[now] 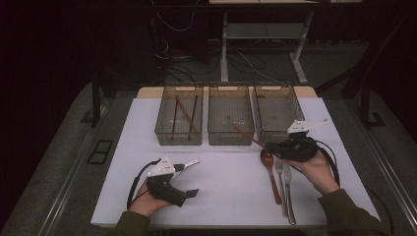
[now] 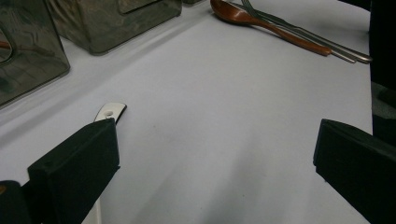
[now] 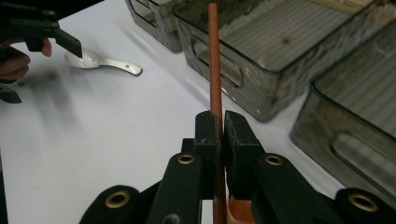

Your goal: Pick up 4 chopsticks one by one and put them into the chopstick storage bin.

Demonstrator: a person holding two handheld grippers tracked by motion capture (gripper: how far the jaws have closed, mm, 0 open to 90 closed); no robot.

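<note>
While the three smoke-tinted clear plastic bins (image 1: 229, 114) stand side by side along the far edge of the white table sheet (image 1: 216, 191), I judge my sorting of the cutlery to be well short of done. The left bin (image 1: 179, 114) already holds a few thin sticks, brown and dark, lying lengthwise; the middle bin (image 1: 231, 113) and the right bin (image 1: 277, 112) look empty as far as I can tell. Left on the sheet are the brown wooden spoon with the round bowl (image 1: 270, 169), the steel fork (image 1: 280, 184) and a second steel utensil (image 1: 289, 189) lying just beside it, all near my right hand, and the small white ceramic spoon (image 3: 100, 61) by my left. My right tongs (image 3: 219, 133) are clamped on the thin reddish-brown wooden chopstick (image 3: 214, 60), the pads pressing it from both sides. The chopstick is held off the sheet at the near rim of the middle bin; its long axis runs straight out along the tongs, and in the high view its free end points up and to the left, over that bin's near right corner. I judge it belongs with the sticks in the left bin, so a carry across is left to do. My left tongs (image 2: 215, 158) stand wide apart with nothing between them, low over the sheet, the white spoon's handle beside one jaw.
</note>
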